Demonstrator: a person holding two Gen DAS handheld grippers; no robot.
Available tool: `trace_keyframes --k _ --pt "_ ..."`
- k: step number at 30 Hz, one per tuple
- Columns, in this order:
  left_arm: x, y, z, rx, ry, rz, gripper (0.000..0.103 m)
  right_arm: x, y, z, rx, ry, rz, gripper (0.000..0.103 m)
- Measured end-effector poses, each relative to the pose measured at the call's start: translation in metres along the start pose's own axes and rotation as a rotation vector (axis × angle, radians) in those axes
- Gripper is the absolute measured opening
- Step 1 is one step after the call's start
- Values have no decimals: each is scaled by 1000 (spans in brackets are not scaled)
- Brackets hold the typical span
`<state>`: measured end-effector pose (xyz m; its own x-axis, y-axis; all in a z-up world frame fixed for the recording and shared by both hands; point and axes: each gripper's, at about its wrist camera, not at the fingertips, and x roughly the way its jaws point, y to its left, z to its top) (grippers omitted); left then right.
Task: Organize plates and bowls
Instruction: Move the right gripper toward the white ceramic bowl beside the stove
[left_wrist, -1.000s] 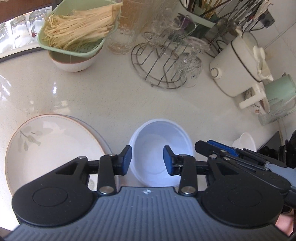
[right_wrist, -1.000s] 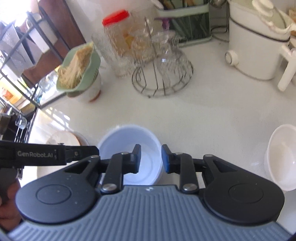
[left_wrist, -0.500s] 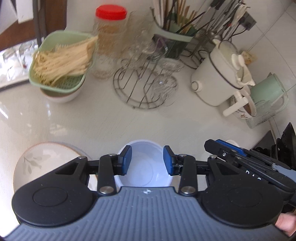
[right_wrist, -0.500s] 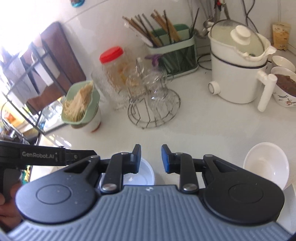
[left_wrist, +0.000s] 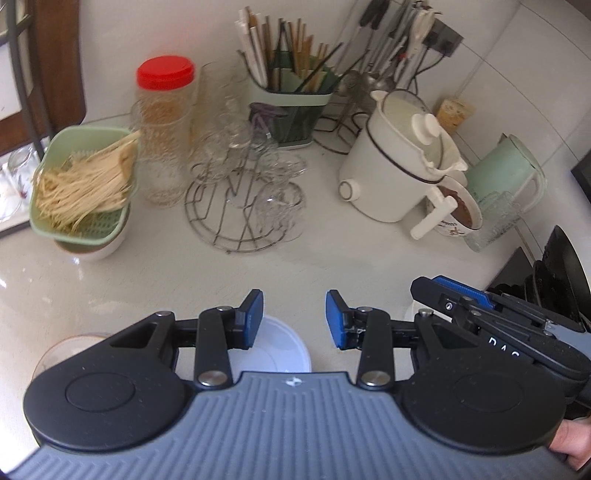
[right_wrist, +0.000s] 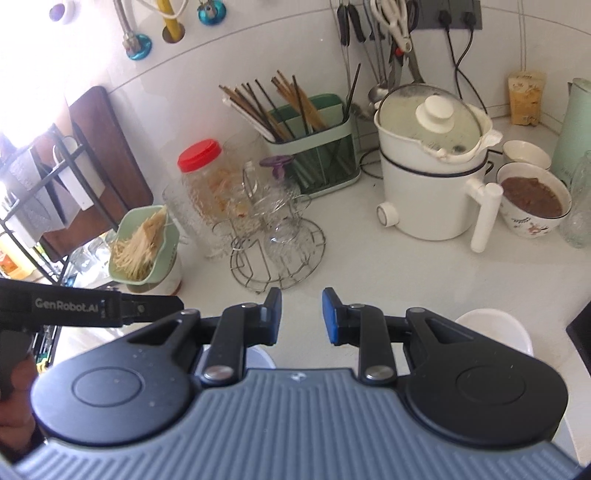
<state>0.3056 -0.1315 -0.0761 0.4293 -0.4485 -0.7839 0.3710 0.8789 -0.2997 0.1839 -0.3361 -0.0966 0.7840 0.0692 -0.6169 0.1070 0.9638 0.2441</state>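
A white bowl (left_wrist: 275, 350) sits on the pale counter just under my left gripper (left_wrist: 294, 319), which hangs above it, open, with nothing between its blue pads. A flowered plate (left_wrist: 72, 339) peeks out at the lower left, mostly hidden by the gripper body. My right gripper (right_wrist: 301, 317) is open too and holds nothing; the same bowl (right_wrist: 260, 356) shows below its left finger. A second white bowl (right_wrist: 495, 328) lies to its right. Each gripper appears in the other's view: the right gripper (left_wrist: 443, 291) and the left gripper (right_wrist: 162, 306).
At the back stand a green strainer of noodles (left_wrist: 85, 181) on a bowl, a red-lidded jar (left_wrist: 164, 129), a wire glass rack (left_wrist: 243, 206), a chopstick holder (right_wrist: 314, 147), a white electric pot (left_wrist: 395, 162), a bowl of brown food (right_wrist: 532, 195) and a green kettle (left_wrist: 506, 170). A black stove (left_wrist: 554, 269) borders the right.
Both grippers have risen and tipped up, so the bowl and plate slid toward the lower edge of the views and more of the back wall shows. The jaws kept their width.
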Motion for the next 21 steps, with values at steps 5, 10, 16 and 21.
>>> trace_keyframes --k 5,10,16,21 --pt "1 -11 5 38 -10 -15 43 -10 -7 0 15 -26 -30 28" --pt "4 -23 8 74 -7 -40 43 -18 -12 0 27 -51 -60 28" --pt "10 -37 9 109 -1 -64 43 -27 -23 -1 48 -77 -101 28" --pt "16 -51 9 136 9 -82 43 -34 -33 -5 69 -89 -127 28"
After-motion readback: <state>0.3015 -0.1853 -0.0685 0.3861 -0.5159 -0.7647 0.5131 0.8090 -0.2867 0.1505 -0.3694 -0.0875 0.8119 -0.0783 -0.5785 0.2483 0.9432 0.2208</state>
